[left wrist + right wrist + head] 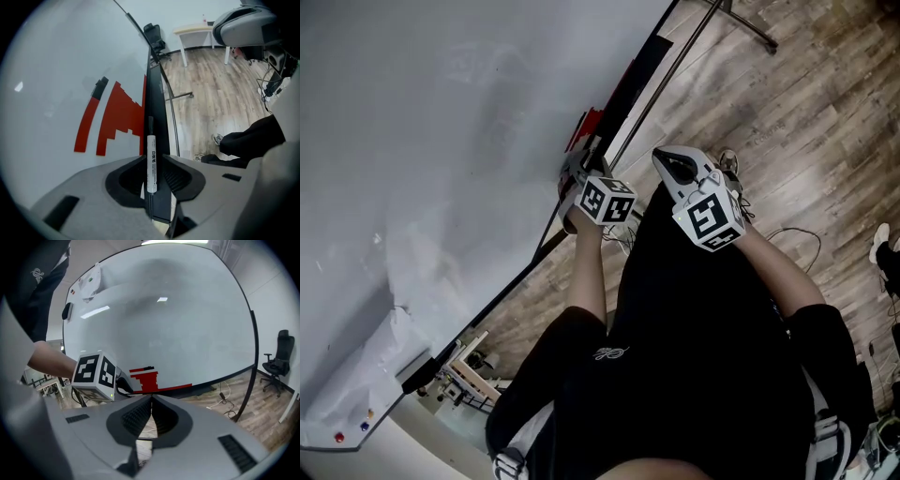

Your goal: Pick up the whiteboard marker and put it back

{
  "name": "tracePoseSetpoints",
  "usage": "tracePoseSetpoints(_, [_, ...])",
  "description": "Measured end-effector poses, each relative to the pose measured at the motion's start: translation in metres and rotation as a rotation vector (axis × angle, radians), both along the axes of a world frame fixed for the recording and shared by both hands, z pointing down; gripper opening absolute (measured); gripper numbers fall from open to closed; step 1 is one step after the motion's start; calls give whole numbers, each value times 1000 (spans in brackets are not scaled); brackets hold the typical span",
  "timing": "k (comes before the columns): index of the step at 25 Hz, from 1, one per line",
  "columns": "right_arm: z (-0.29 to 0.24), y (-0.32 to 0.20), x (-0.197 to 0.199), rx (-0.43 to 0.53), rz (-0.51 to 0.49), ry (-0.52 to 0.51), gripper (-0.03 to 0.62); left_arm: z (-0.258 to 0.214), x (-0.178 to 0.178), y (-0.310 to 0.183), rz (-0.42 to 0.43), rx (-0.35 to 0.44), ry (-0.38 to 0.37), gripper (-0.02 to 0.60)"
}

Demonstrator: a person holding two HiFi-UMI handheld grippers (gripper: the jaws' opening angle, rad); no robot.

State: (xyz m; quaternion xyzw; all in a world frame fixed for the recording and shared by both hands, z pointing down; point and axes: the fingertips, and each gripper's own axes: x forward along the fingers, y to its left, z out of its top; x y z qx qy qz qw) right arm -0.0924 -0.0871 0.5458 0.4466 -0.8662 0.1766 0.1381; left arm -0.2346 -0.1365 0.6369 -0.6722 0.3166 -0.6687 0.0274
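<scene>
Beside whiteboard, gripped marker, wood-plank floor

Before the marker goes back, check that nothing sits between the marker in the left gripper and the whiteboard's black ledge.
Nothing visible does. The white cylindrical marker with a black cap, clamped in the left gripper, lies in line with the long black ledge under the whiteboard, and the ledge ahead looks bare.

White marker, black end, clamped in left tongs.
</scene>
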Motion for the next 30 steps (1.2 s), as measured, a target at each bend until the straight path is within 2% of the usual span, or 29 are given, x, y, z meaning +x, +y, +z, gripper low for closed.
tracePoseSetpoints(9, [9, 9, 4, -25, 32, -4, 3, 11, -13, -2, -2, 2, -50, 86])
tracePoseSetpoints(21, [2, 6, -3, -13, 56, -17, 3, 12, -11, -6, -2, 48, -48, 64])
tracePoseSetpoints(27, [-3, 7, -4, -2, 46, -10, 3, 5, -11, 1, -10, 62, 6, 64])
tracePoseSetpoints(30, [-1, 10, -6, -9, 36, -13, 3, -3, -8, 6, -20, 100, 41, 64])
